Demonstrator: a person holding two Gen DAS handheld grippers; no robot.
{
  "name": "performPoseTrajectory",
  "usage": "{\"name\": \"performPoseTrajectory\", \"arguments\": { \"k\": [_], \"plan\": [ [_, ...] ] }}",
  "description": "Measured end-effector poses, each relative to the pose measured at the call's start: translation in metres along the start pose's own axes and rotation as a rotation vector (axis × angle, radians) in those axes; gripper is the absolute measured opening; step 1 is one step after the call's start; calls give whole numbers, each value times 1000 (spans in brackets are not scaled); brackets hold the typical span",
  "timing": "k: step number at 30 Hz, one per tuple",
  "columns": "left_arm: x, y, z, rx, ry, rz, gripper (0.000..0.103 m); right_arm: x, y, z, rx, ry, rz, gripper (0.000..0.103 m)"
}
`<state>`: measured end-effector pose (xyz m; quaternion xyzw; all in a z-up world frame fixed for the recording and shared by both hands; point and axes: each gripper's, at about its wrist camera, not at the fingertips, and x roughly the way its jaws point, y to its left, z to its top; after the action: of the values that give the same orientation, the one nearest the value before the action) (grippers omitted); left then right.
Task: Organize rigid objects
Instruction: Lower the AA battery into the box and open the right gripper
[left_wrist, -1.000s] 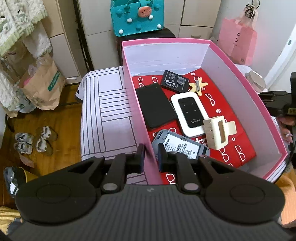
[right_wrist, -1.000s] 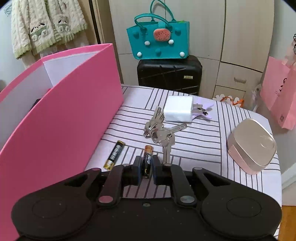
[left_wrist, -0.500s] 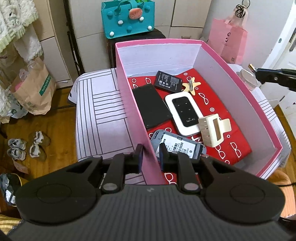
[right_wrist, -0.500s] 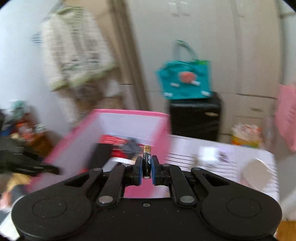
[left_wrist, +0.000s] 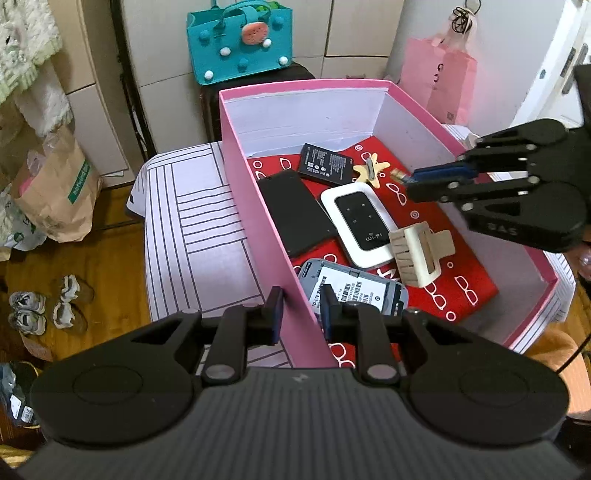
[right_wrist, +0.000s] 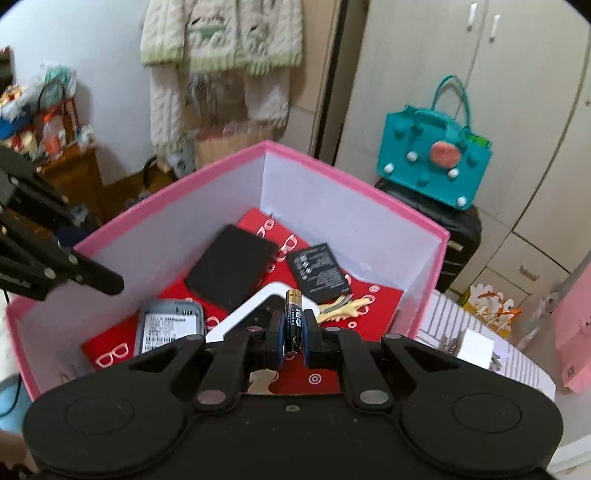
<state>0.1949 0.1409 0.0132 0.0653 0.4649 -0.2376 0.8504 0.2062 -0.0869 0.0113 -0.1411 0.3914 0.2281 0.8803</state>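
Above the open pink cardboard box (right_wrist: 369, 192), we keep our right gripper (right_wrist: 293, 332) clamped on the small black-and-gold battery (right_wrist: 293, 321), lower it onto bare red lining, while our left gripper (left_wrist: 299, 314), jaws opening, straddles the near wall.

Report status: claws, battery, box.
Right claw shut on battery, above pink box. Left claw opening, straddling box wall. Wi-Fi router directly below battery.
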Motion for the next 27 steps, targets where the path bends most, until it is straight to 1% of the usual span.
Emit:
{"name": "performPoseTrajectory", "arguments": {
  "k": [4,7,9,12,14,18,19,21,23,25,27],
  "plan": [
    [1,3,1,-2,7,-19,21,6,-4,2,-3,78,58,12],
    [1,3,0,6,0,-25,21,7,3,-5,-25,142,87,12],
    [1,4,-1,4,-6,-29,21,3,8,-8,-34,148,74,12],
    [0,6,-1,4,-1,-39,22,-2,9,-13,-6,169,95,12],
    [1,4,0,13,1,-35,22,-6,8,-15,9,181,89,12],
    [1,3,0,18,2,-30,22,-13,-1,-14,71,195,126,12],
    [1,3,0,16,2,-29,22,-13,-1,-14,72,189,115,12],
    [1,3,0,10,1,-31,22,-11,0,-12,48,172,55,12],
    [1,4,0,8,2,-29,22,-4,0,-11,29,169,22,12],
    [1,4,0,1,4,-29,22,4,1,-10,7,160,-35,12],
    [1,4,0,-11,11,-26,22,6,2,-9,-11,108,-97,12]
  ]
}}
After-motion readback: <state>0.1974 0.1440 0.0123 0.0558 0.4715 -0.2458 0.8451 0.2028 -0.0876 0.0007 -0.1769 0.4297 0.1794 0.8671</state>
